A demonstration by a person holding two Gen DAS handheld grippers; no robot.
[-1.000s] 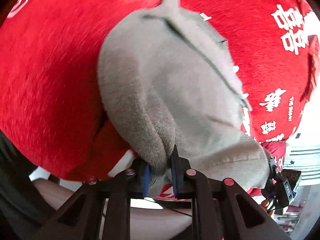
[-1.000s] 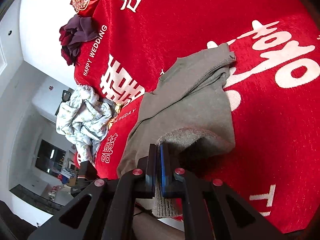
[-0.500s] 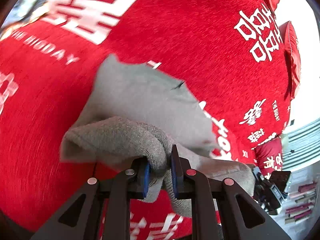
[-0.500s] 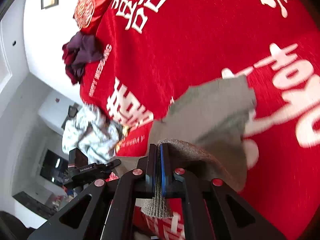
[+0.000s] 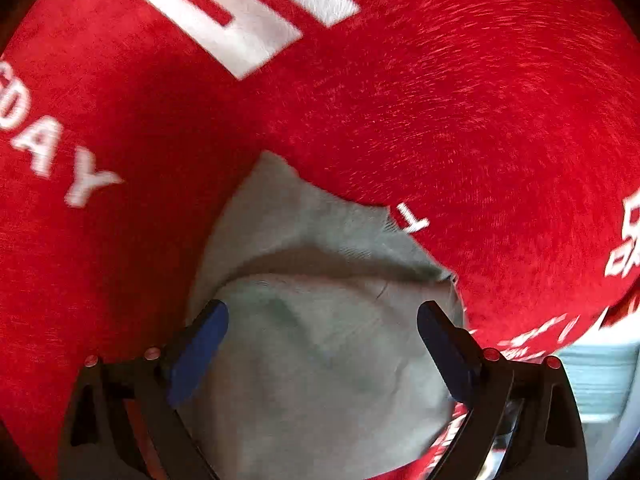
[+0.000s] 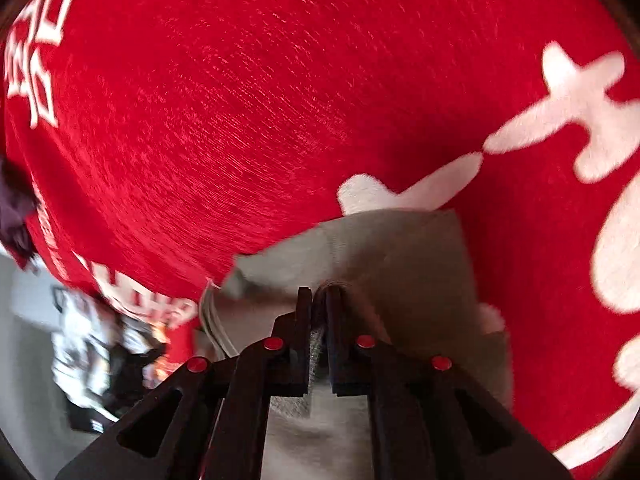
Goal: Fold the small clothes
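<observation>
Left gripper [image 5: 322, 316]: the jaws stand wide apart, and the blue-padded fingers [image 5: 196, 354] grip nothing. The grey garment [image 5: 320, 320] lies directly below and between the fingers, on the red blanket [image 5: 460, 120]. The garment is doubled over, with a fold edge running crosswise just ahead of the fingertips. A single layer extends beyond that edge to a corner ahead of the tool. White lettering on the blanket appears to the left of the tool and ahead of it. The left wrist view is blurred.

Right gripper [image 6: 319, 300]: the jaws are drawn narrow and clamp a ribbed edge of the grey garment [image 6: 400, 252] between them. The cloth spreads ahead of the fingertips and to their right, resting on the red blanket [image 6: 260, 100]. Beyond the blanket edge, to the left of the tool, lies a pale crumpled heap of cloth [image 6: 80, 344]; blur hides its detail.
</observation>
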